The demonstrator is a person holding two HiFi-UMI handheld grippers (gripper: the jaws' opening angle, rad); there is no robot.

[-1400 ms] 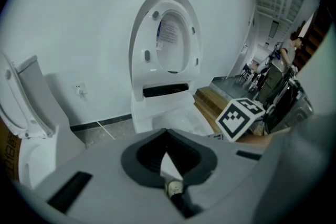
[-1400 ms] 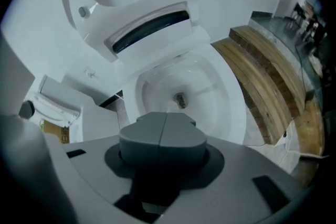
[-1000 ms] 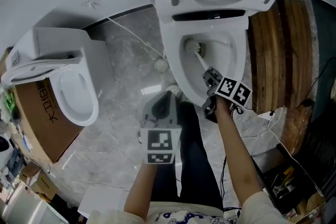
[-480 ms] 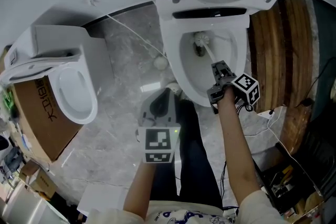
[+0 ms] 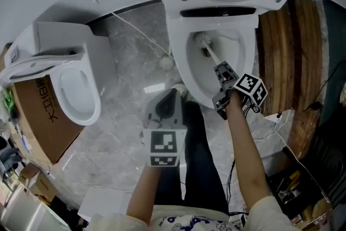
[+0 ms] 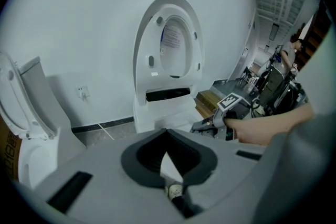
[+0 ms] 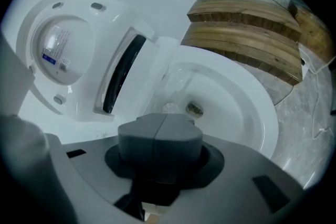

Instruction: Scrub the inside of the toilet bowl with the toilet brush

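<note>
Head view shows the right gripper (image 5: 220,74) with jaws clenched on the upper end of the toilet brush (image 5: 201,39), its head down inside the toilet bowl (image 5: 181,70) by the back wall. I judge the brush light, with a stiff shaft and springy bristles, so a high hold on the handle suits. Only the right gripper view shows the drain (image 7: 195,108). The left gripper (image 6: 167,160) has its jaws parted and empty.
</note>
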